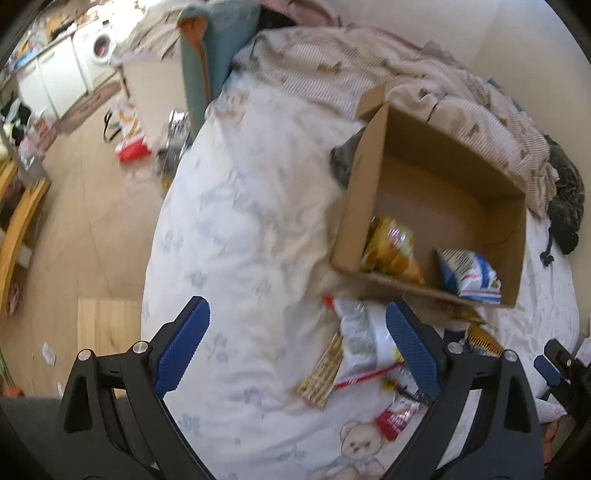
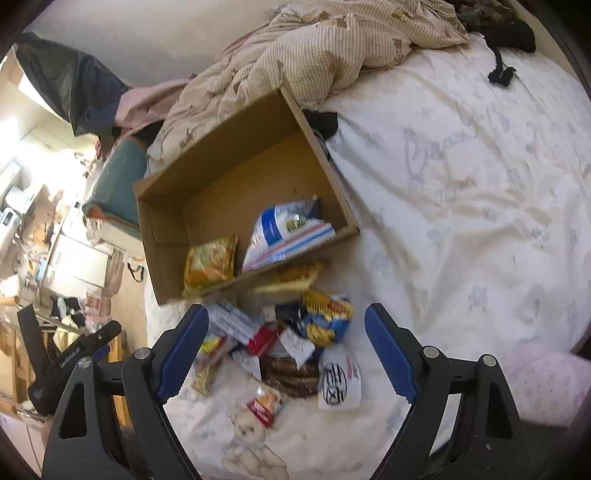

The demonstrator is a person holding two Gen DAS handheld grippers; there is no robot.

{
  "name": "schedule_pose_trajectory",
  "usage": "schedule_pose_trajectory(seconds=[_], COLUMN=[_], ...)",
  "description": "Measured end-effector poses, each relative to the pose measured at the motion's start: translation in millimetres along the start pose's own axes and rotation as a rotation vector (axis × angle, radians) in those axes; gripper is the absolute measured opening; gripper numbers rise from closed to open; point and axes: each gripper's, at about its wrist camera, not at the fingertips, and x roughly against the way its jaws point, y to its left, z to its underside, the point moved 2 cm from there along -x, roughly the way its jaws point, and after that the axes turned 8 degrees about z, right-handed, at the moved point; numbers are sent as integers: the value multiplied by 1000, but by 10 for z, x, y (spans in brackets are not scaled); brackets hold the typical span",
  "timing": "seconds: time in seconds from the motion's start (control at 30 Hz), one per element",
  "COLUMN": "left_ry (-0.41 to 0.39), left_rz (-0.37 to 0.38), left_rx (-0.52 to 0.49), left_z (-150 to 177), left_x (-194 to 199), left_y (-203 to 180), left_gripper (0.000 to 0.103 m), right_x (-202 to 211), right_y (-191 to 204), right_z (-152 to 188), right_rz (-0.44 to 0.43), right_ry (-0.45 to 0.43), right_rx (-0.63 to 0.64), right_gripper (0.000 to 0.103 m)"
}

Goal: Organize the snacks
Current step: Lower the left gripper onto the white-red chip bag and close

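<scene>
An open cardboard box [image 1: 447, 166] [image 2: 236, 155] lies on a white bed sheet. Inside it sit a yellow snack bag [image 1: 391, 247] [image 2: 210, 264] and a blue-and-white snack bag [image 1: 469, 273] [image 2: 288, 232]. In front of the box lies a heap of loose snack packets [image 2: 295, 339] [image 1: 362, 343], with a small red packet [image 2: 264, 406] [image 1: 395, 419] nearest me. My left gripper [image 1: 297, 347] is open above the sheet, left of the heap, nothing between its fingers. My right gripper [image 2: 286, 349] hangs open above the heap, touching nothing.
A striped beige blanket [image 2: 332, 48] is bunched behind the box, with dark clothing [image 2: 509, 33] at the far corner. A pink pillow [image 2: 546, 380] lies at the right. Left of the bed are a wooden floor [image 1: 92, 229], a red-and-white bag [image 1: 129, 133] and a washing machine [image 1: 99, 46].
</scene>
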Motion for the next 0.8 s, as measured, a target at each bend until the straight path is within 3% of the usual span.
schedule_pose_trajectory(seconds=[0.13, 0.37, 0.43, 0.67, 0.73, 0.8], left_ry=[77, 195, 216, 281, 303, 329], left_rz=[4, 95, 106, 91, 99, 119], left_rx=[6, 16, 7, -18, -21, -6], left_z=[141, 268, 275, 306, 341, 373], left_x=[-160, -608, -728, -1083, -1155, -1205], left_y=[-14, -333, -426, -584, -567, -534], left_gripper=[95, 92, 83, 70, 54, 51], right_x=[-32, -52, -75, -111, -125, -155], right_y=[9, 32, 18, -82, -106, -115], right_z=[140, 164, 159, 123, 117, 120], right_rz=[14, 32, 38, 58, 59, 56], right_ry=[28, 28, 32, 37, 42, 55], right_rx=[23, 36, 34, 11, 0, -7], right_gripper=[89, 89, 89, 89, 89, 89])
